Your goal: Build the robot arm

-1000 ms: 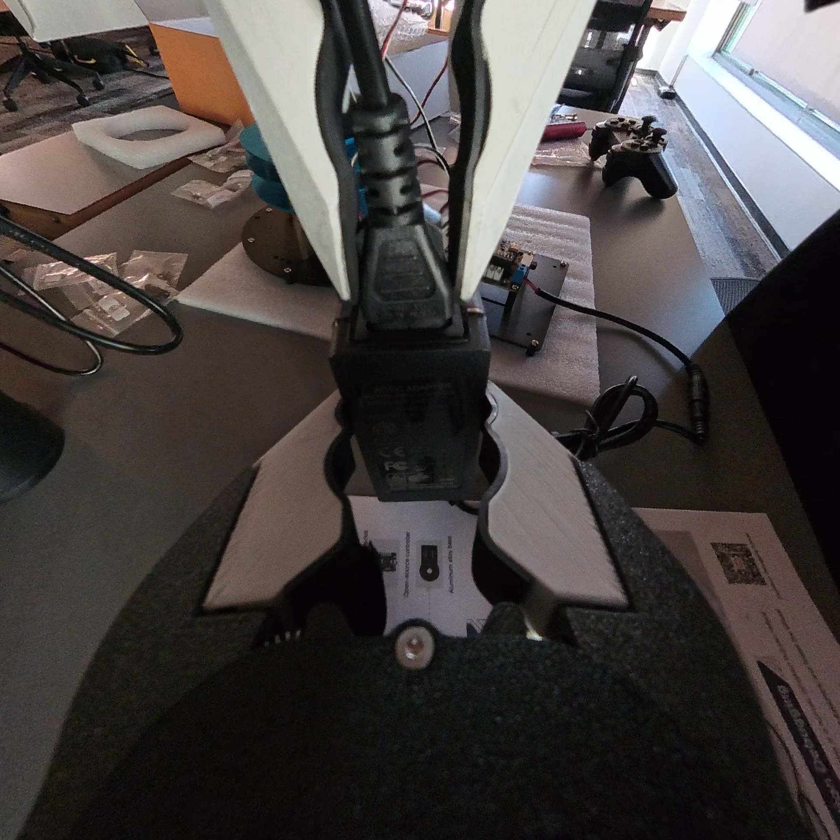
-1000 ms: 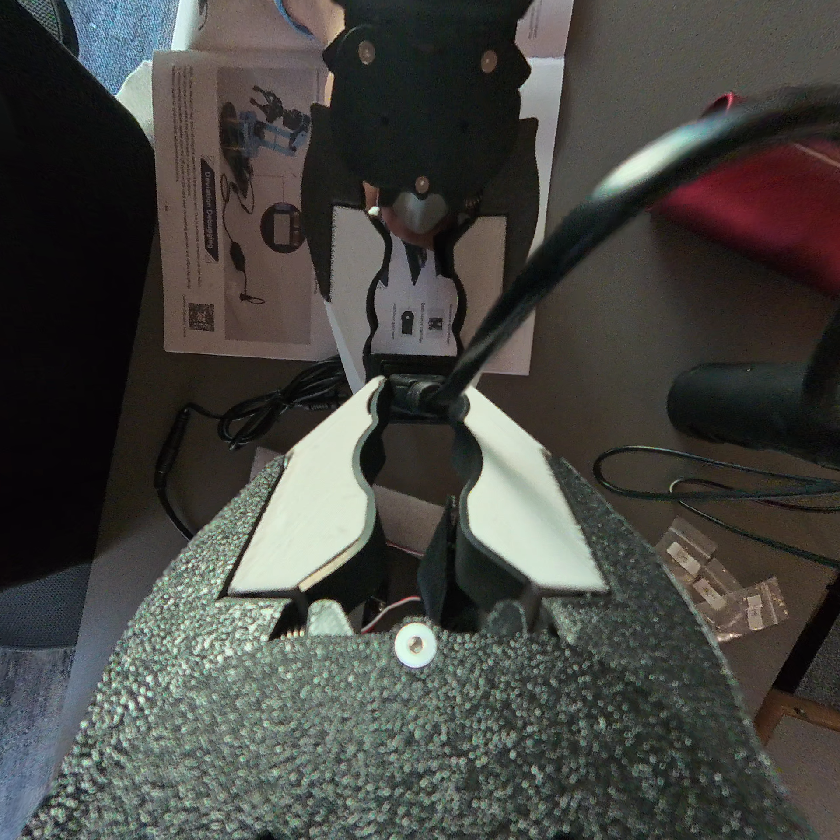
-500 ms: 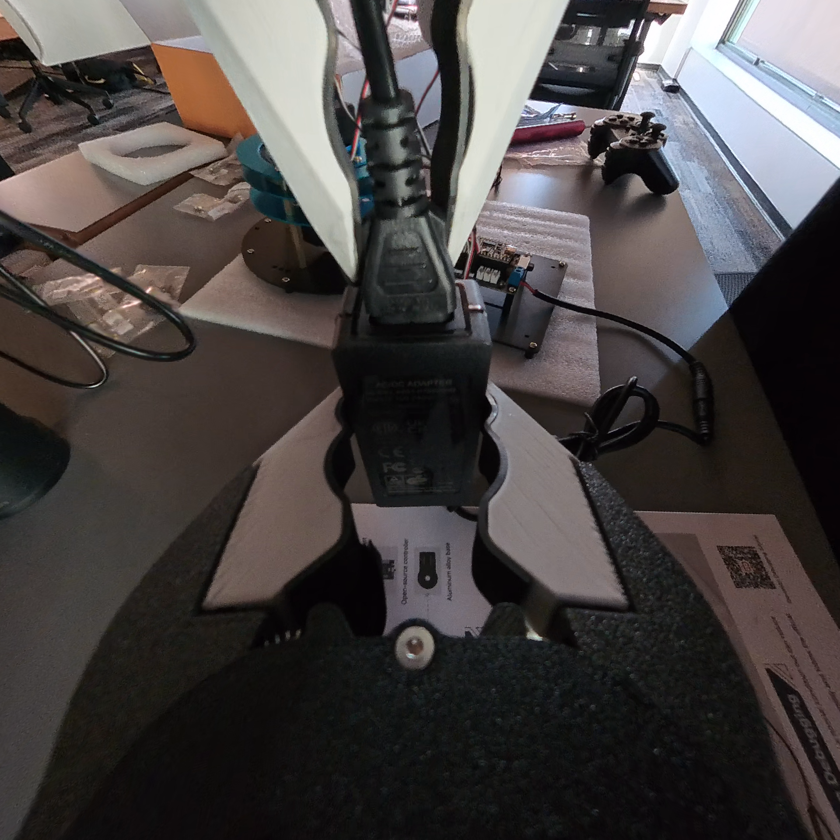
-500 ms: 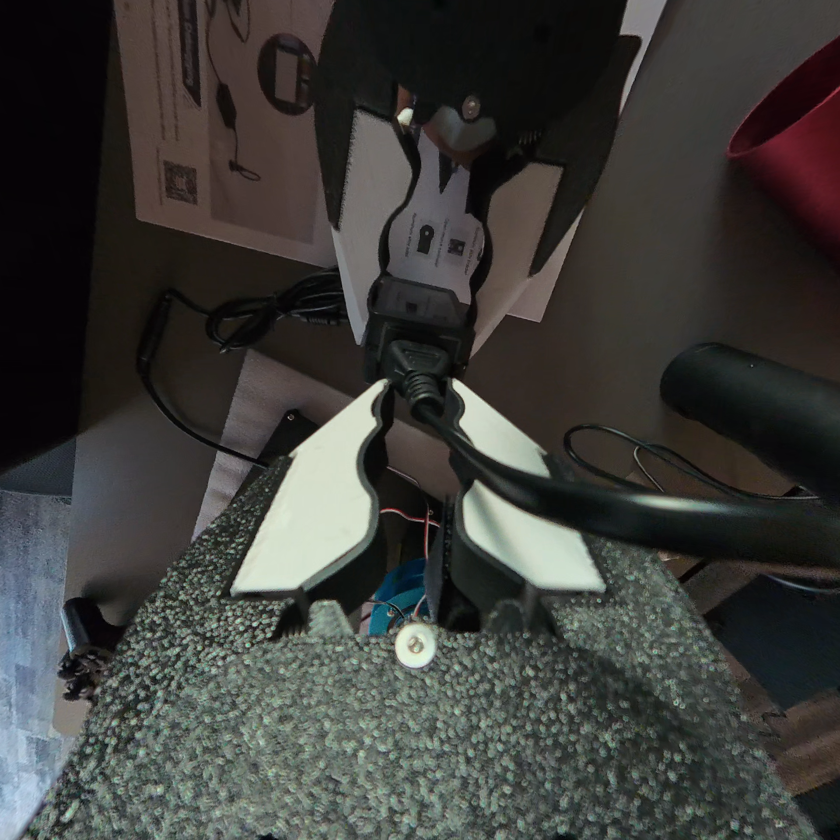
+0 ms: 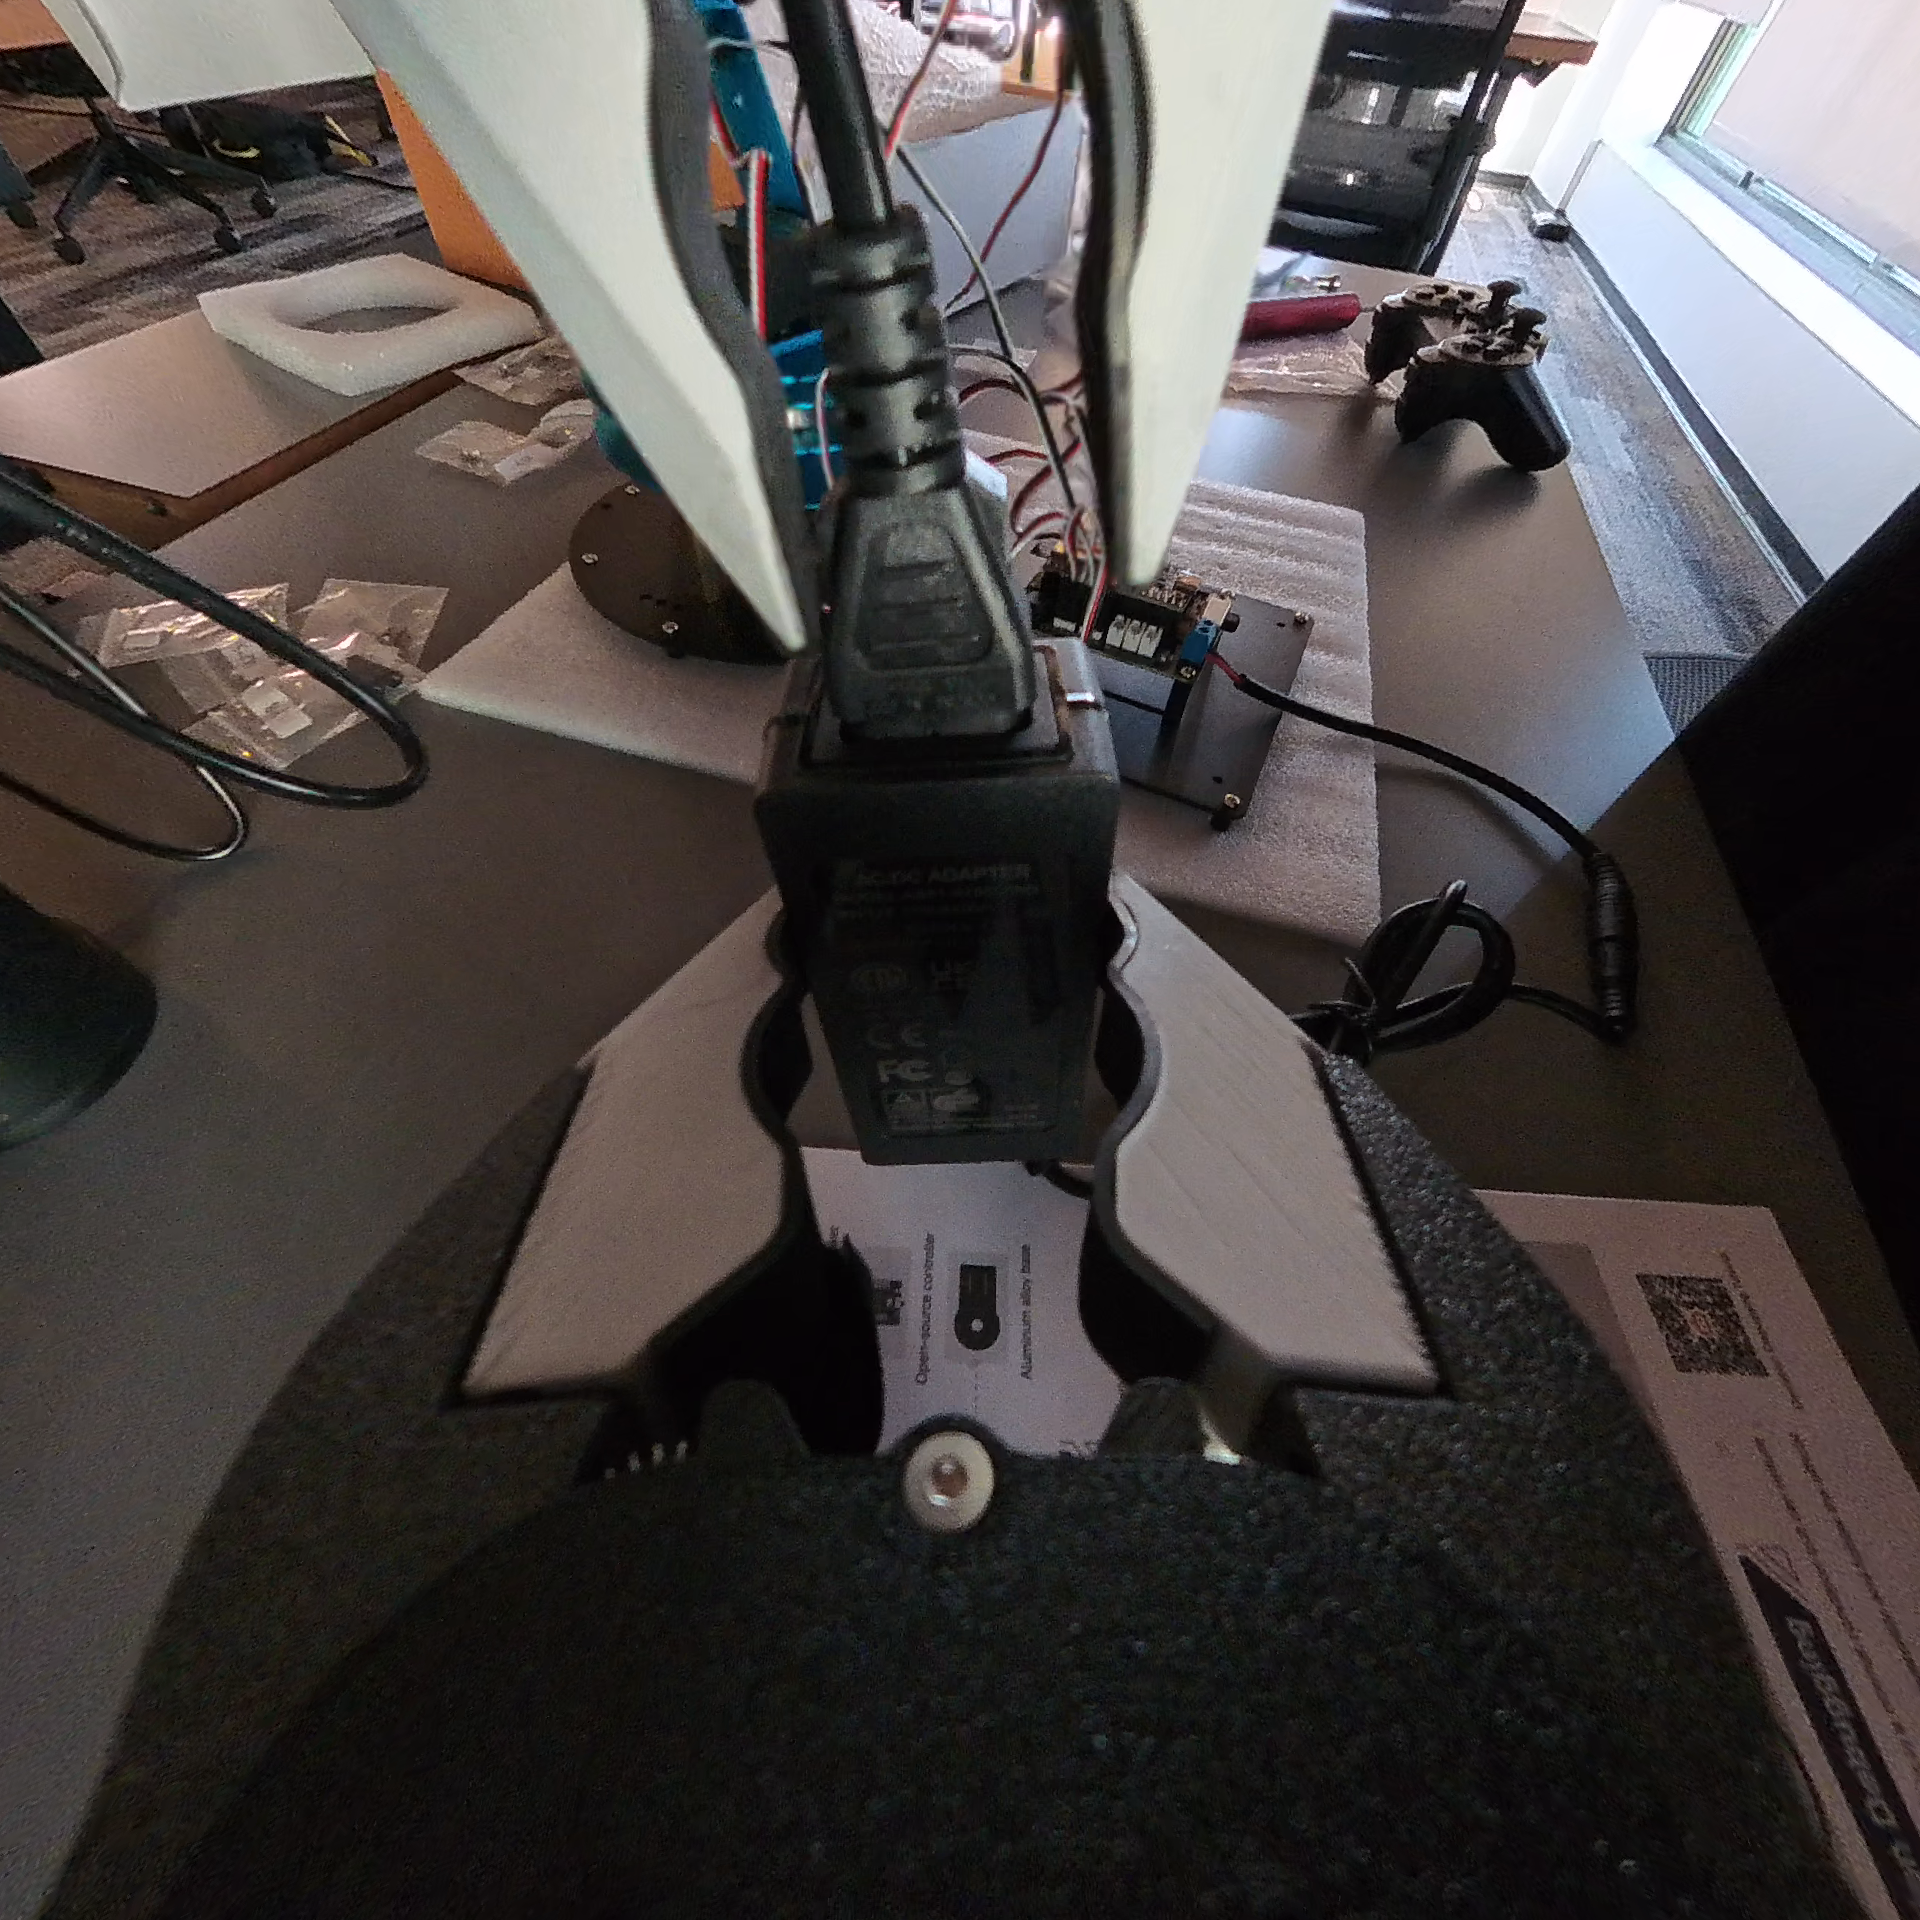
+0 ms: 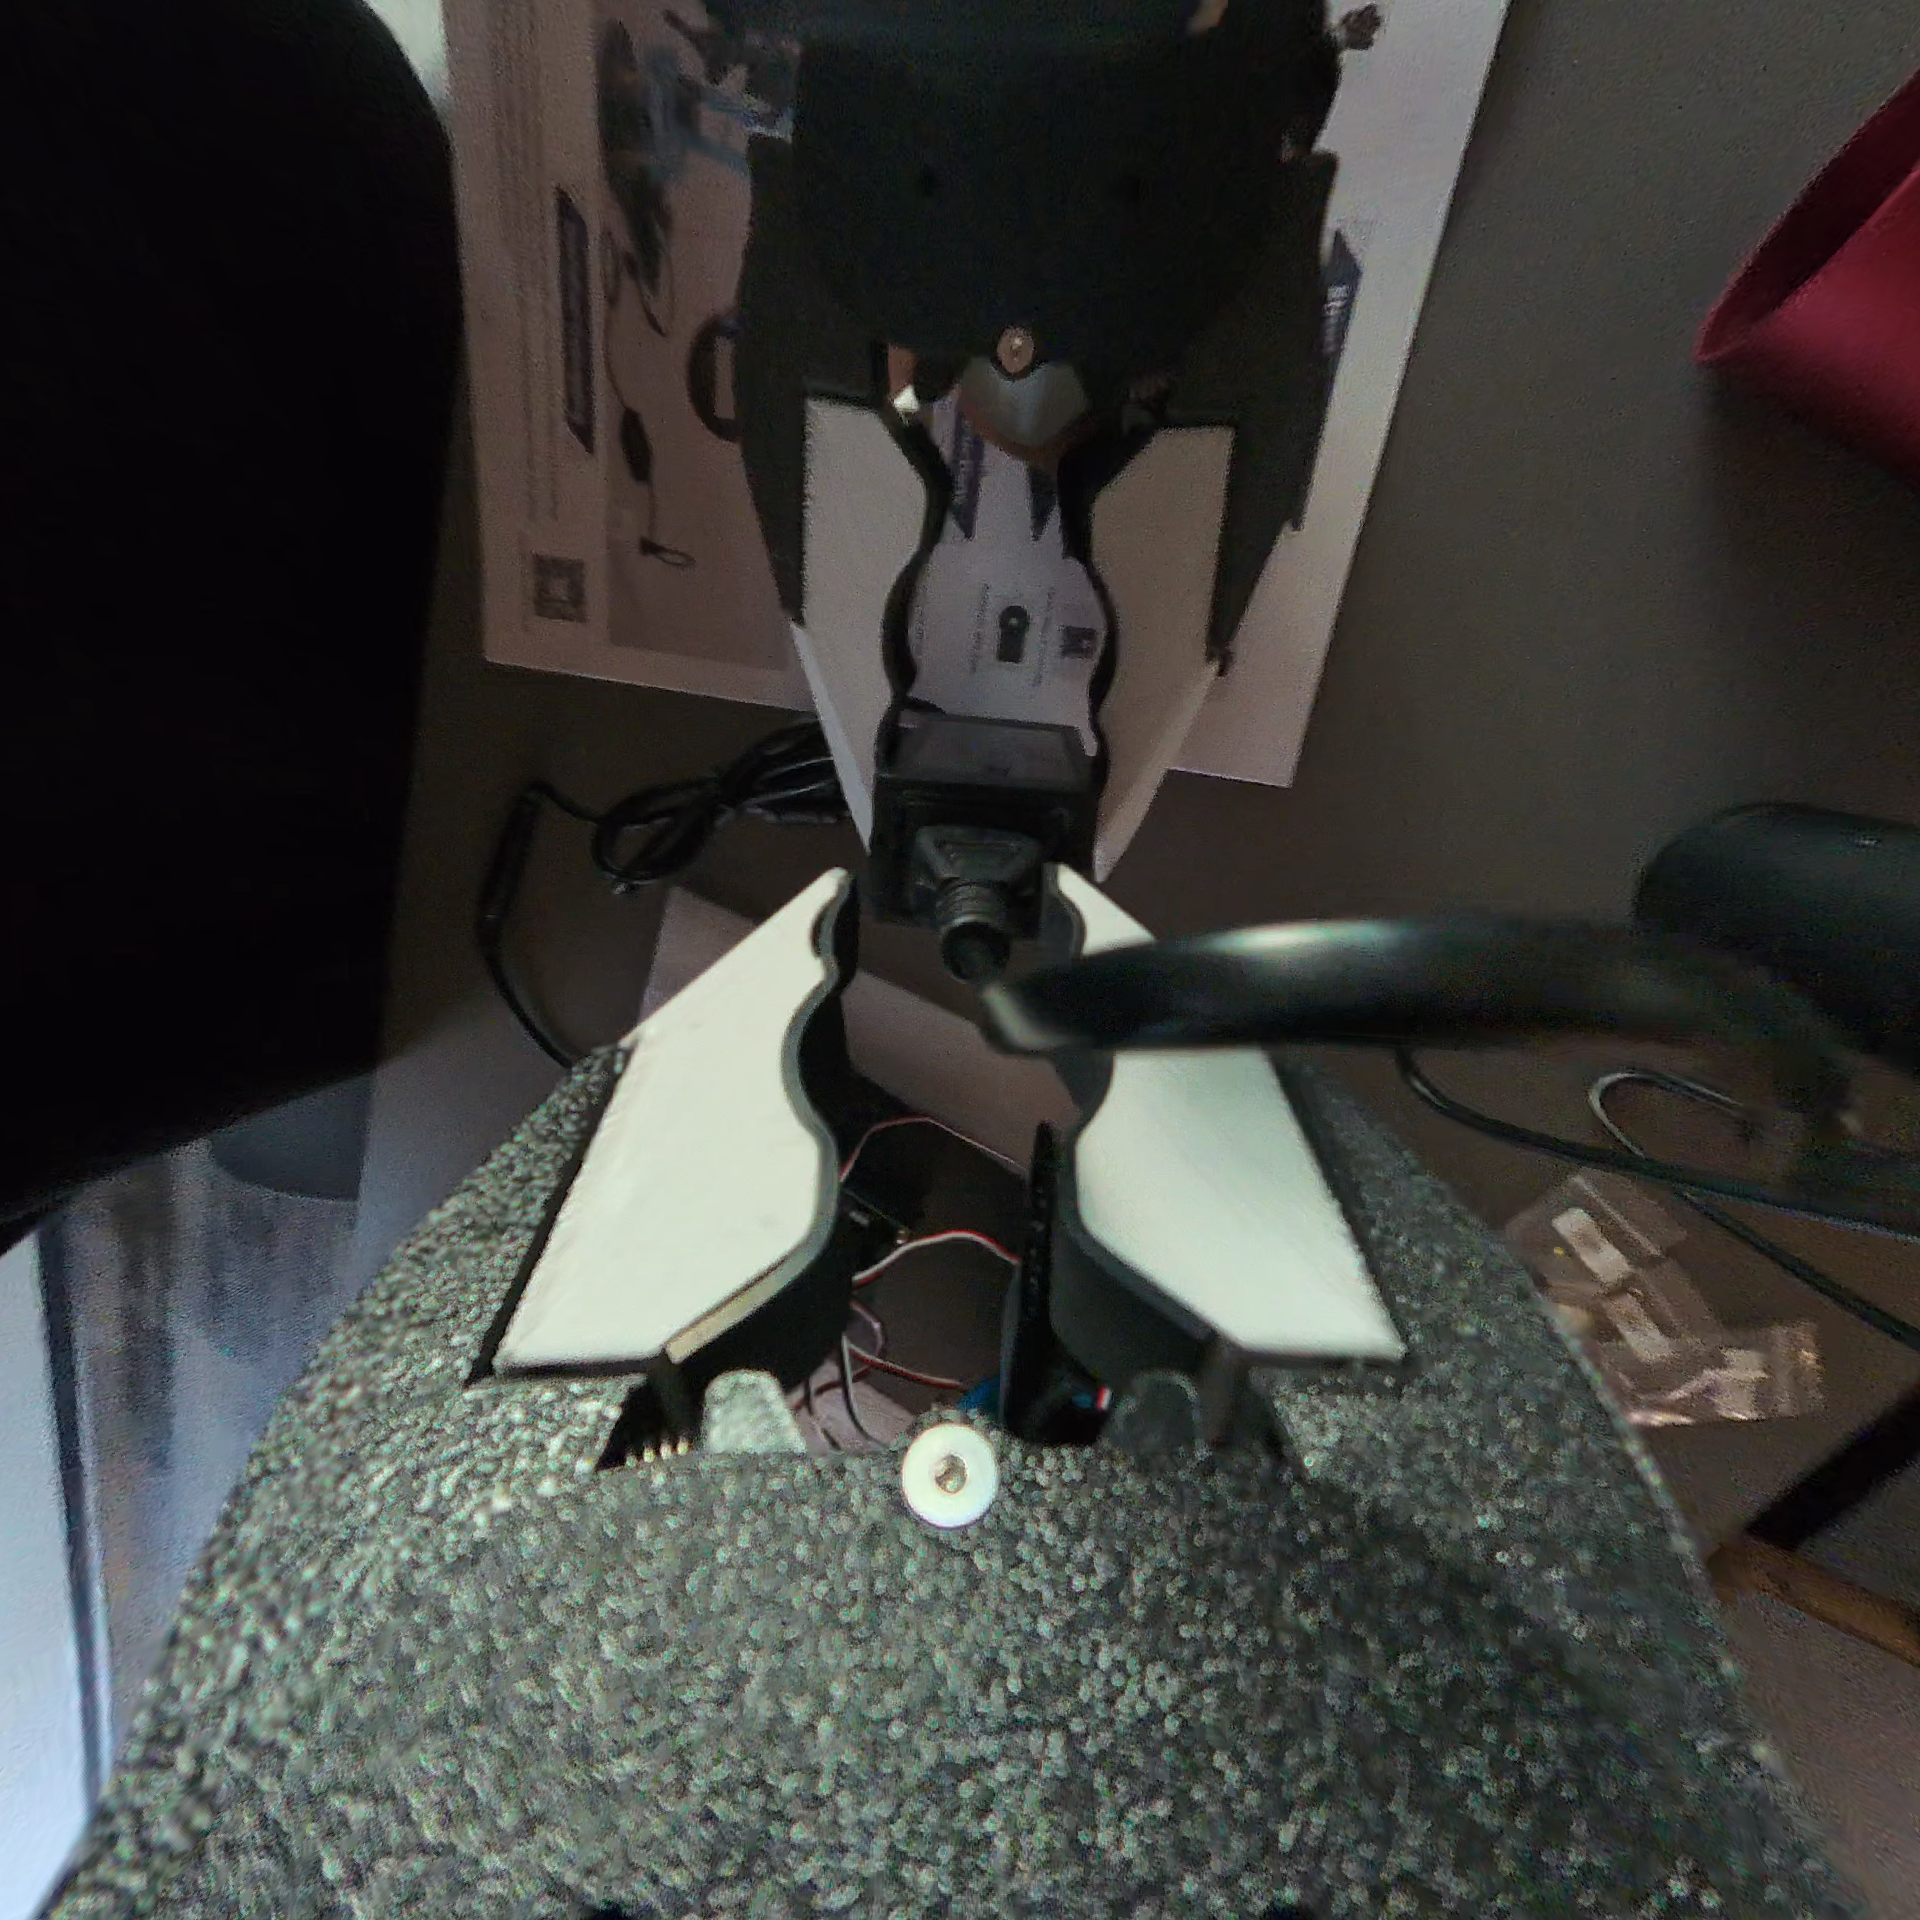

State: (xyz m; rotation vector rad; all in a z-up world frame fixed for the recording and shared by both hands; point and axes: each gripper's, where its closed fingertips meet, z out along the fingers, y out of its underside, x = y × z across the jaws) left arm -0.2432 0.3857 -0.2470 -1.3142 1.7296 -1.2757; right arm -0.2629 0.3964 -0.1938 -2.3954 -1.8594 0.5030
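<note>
Black adapter clamped in left gripper; right gripper spread around plug.

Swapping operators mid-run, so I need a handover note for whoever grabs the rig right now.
Left gripper: shut on the black power adapter, held above the table over a printed leaflet.
Right gripper: open, jaws apart on either side of the plug, not squeezing it.
Done: the plug sits in the adapter's socket and looks fully in. Its cord crosses over the right gripper.
Not yet done: the adapter is not set down.
Nearby: a coiled thin lead, a circuit board, a game controller.
</note>
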